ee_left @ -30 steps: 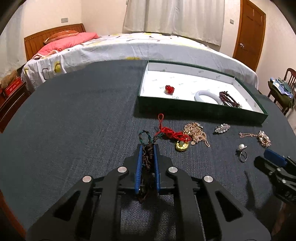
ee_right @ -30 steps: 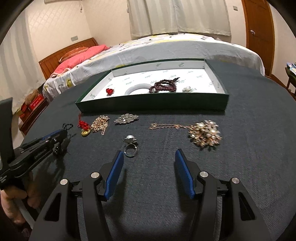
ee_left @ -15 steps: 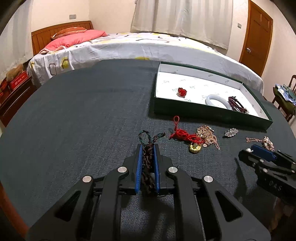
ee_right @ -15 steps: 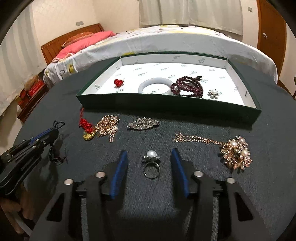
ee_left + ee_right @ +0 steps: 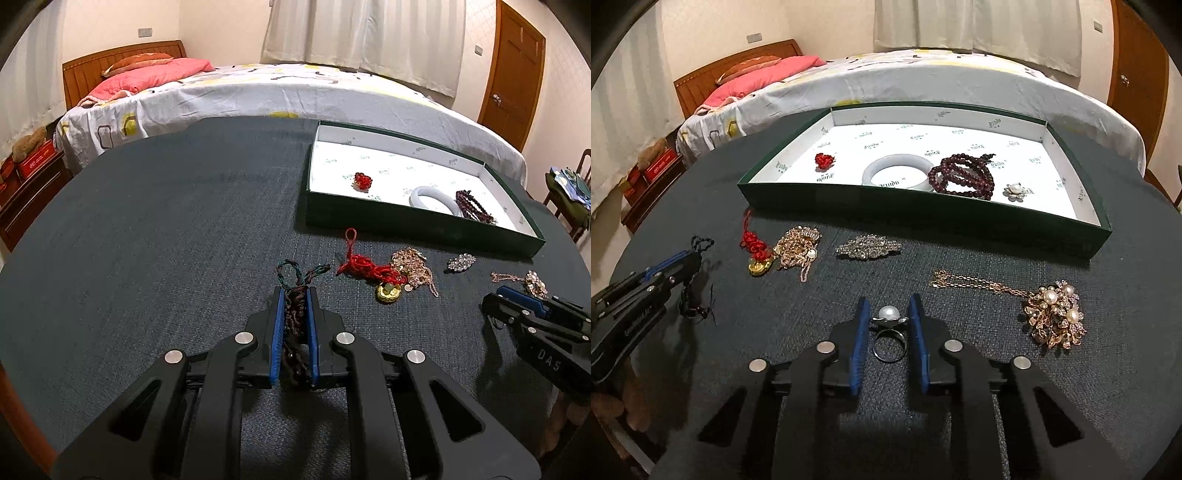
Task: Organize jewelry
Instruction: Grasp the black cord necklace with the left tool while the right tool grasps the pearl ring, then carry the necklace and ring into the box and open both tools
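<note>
Roughly halfway: green box point(image 5: 919, 216) holds four pieces, five loose on the table, left gripper point(image 5: 295, 295) pinching the dark braided cord point(image 5: 295, 314), right gripper point(image 5: 888, 325) closing around the pearl ring point(image 5: 889, 330).

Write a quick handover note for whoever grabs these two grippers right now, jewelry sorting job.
Left gripper: shut on the dark braided cord, above the table.
Right gripper: jaws closing around the pearl ring; ring between the pads, grip not confirmed.
Done: in the green box lie the red knot, white bangle, dark bead string and small pearl flower.
Left on the table: red tassel charm, gold chain pile, rhinestone brooch, pearl cluster necklace, plus the cord and ring.
</note>
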